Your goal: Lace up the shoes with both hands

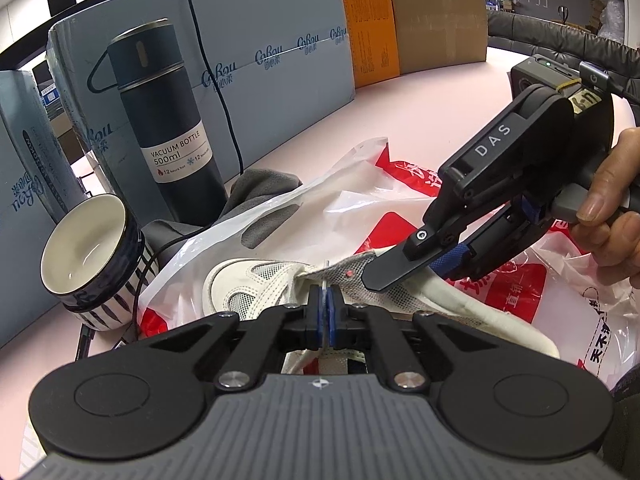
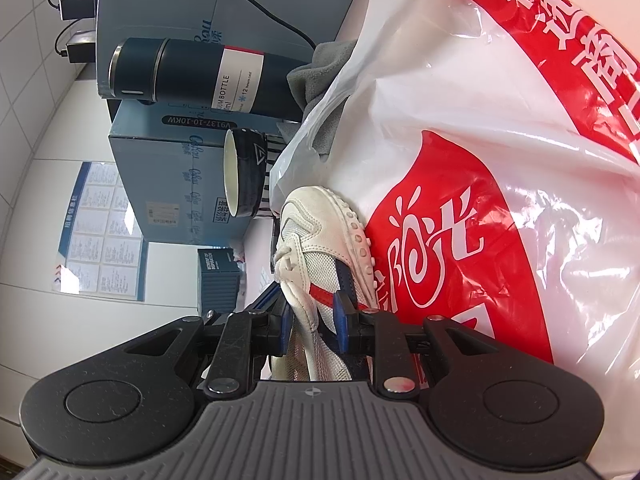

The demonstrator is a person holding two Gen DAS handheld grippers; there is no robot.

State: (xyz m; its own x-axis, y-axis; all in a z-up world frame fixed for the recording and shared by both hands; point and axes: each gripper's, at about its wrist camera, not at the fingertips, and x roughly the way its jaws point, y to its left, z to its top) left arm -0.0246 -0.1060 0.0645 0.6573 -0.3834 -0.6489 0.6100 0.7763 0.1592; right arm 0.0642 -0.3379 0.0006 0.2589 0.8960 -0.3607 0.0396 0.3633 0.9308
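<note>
Pinching lace tip (image 1: 327,270): left gripper (image 1: 326,300) pads together on thin white aglet above shoe (image 1: 256,284), which lies on plastic bag (image 1: 360,200). Right gripper (image 2: 310,312) clamps shoe's side panel, steadying. Advice: pull lace straight, slow; keep right clamp firm, avoid mesh snag.

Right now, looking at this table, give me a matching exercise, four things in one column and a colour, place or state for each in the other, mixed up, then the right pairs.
Things:
1. dark blue vacuum bottle
2. striped ceramic cup
3. white mesh sneaker
4. left gripper

Descriptions:
A. jaws shut on a thin white lace end
B. lying on a red and white plastic bag
C. standing upright with a white label
D. tilted, cream inside, nothing visible in it

Pairs: 1-C, 2-D, 3-B, 4-A
</note>
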